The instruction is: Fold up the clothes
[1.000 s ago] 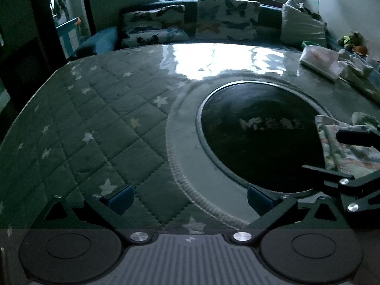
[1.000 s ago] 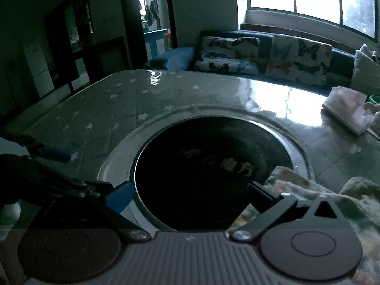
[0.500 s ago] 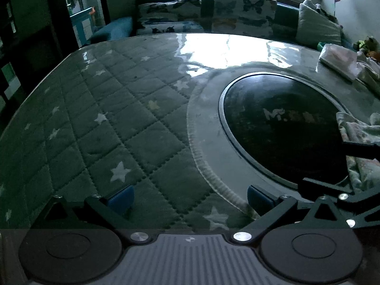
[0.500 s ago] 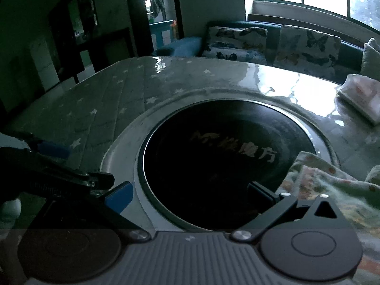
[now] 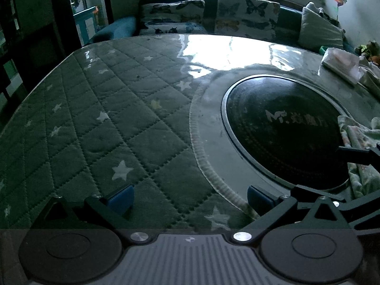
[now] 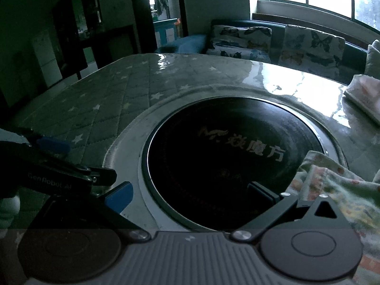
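Left wrist view: left hand-held gripper (image 5: pixel 188 200) spread wide, empty, blue pads above quilted star-print cover on bench (image 5: pixel 99 128). Round glossy black hotplate (image 5: pixel 285 130) to the right of it; crumpled floral garment (image 5: pixel 356 142) at hotplate's right rim.

Right wrist view: right hand-held gripper (image 6: pixel 190 196) wide, empty, over hotplate (image 6: pixel 228 156). Soft printed garment (image 6: pixel 332 185) overlaps hotplate's right edge. Left hand-held gripper (image 6: pixel 51 146) left of hotplate.

Table (image 5: pixel 99 123): quilted star-print cover under glossy clear sheet. Round black inset panel (image 6: pixel 228 156) ahead of right gripper (image 6: pixel 187 196). Patterned cloth (image 6: pixel 332 185) overlaps its right rim. Beyond, far right: pale folded bundle (image 5: pixel 339 61), possibly clothing.
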`<state>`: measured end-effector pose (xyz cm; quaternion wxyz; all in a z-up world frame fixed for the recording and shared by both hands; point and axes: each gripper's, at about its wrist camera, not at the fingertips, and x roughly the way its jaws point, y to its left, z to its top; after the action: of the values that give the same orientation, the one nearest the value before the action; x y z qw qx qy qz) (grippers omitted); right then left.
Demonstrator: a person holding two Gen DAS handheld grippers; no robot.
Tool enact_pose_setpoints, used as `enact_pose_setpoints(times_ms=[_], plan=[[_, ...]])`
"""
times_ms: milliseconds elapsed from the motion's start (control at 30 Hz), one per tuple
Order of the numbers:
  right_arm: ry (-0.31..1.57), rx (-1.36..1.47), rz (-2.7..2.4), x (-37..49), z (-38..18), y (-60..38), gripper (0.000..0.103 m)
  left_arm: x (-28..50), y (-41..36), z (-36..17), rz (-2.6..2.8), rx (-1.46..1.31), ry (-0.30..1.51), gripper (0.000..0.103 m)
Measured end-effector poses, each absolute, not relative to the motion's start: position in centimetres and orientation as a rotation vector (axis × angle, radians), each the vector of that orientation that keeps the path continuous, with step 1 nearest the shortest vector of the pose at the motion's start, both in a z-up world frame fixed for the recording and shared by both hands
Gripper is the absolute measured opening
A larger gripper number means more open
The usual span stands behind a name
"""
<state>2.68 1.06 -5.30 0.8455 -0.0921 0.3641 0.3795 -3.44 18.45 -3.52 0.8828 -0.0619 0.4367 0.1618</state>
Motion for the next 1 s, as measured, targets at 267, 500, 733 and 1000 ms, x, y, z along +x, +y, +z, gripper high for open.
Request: enact_pose_setpoints(times_ms=[267, 500, 733, 1000], plan=[[0.754, -0.203, 0.797, 2.5, -5.7, 1.6, 0.103, -3.8, 18.5, -3.7, 0.385, -0.122, 0.867, 0.103], [0.722, -0.225, 0.795, 2.0, -6.1, 2.1, 0.103, -4.1, 18.8, -4.0, 0.4, -0.142, 0.834, 0.103], [0.703, -0.247, 0.795, 1.7, -6.3, 2.6, 0.103, -4.6, 18.7, -4.3, 0.407, -0.145, 0.786, 0.103], [0.7, -0.251, 0.795, 1.7, -6.4, 2.6, 0.103, -4.8, 18.7, -4.4, 0.408, -0.145, 0.767, 0.103]])
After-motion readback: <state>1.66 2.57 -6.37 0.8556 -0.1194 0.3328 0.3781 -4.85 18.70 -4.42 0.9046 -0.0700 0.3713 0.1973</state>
